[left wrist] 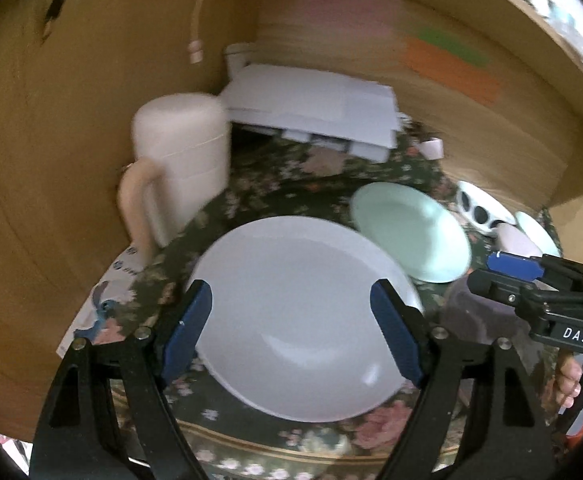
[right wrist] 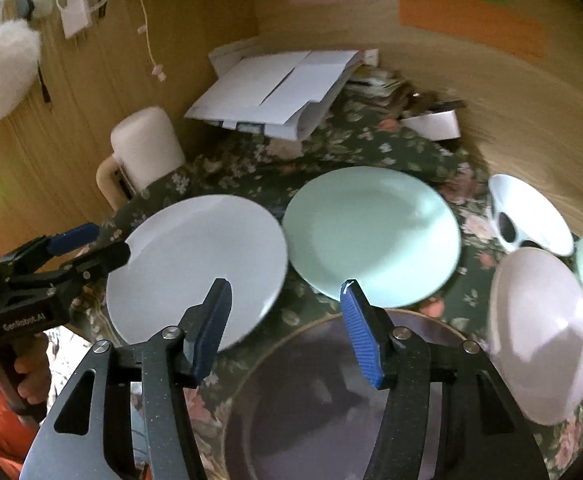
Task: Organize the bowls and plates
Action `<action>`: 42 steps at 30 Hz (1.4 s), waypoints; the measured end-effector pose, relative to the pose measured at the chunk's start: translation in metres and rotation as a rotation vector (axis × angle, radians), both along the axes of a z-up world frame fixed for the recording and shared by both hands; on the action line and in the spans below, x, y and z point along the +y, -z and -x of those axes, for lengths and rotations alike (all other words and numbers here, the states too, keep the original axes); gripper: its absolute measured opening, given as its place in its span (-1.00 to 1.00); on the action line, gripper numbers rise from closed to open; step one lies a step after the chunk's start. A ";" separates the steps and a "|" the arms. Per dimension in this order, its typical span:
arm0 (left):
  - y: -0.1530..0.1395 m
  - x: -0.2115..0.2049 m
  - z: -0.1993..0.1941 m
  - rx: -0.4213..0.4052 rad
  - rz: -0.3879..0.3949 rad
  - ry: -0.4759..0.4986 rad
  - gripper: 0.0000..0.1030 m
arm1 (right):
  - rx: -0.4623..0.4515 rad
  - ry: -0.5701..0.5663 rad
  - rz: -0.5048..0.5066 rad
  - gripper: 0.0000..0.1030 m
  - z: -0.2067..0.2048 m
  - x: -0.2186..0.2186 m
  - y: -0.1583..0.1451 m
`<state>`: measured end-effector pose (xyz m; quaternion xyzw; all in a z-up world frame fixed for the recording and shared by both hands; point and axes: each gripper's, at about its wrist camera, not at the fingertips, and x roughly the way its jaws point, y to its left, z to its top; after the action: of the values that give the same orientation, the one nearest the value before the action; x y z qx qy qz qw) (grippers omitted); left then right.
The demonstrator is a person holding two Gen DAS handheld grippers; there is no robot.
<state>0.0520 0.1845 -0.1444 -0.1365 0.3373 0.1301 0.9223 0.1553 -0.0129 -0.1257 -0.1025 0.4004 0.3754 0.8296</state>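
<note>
Only the right wrist view shows the dark plate (right wrist: 331, 392) whole—both grippers (left gripper (left wrist: 291, 320), right gripper (right wrist: 287, 320)) gape, empty.

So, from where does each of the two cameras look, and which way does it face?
Left wrist: sits behind the left gripper, tilted down at the white plate; its open fingers show, the right gripper at the right edge.
Right wrist: sits behind the right gripper, tilted down over the dark plate and mint plate; the left gripper and a hand show.
Shared: both plates, the cream jug.
</note>
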 end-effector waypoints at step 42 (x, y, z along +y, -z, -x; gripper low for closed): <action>0.057 0.049 -0.021 0.151 0.137 0.030 -0.17 | 0.175 -0.048 0.109 -0.40 -0.040 0.068 0.063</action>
<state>0.0728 0.2332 -0.2011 -0.1839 0.4160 0.1027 0.8847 0.1956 0.0548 -0.1892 -0.1239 0.4886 0.3802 0.7754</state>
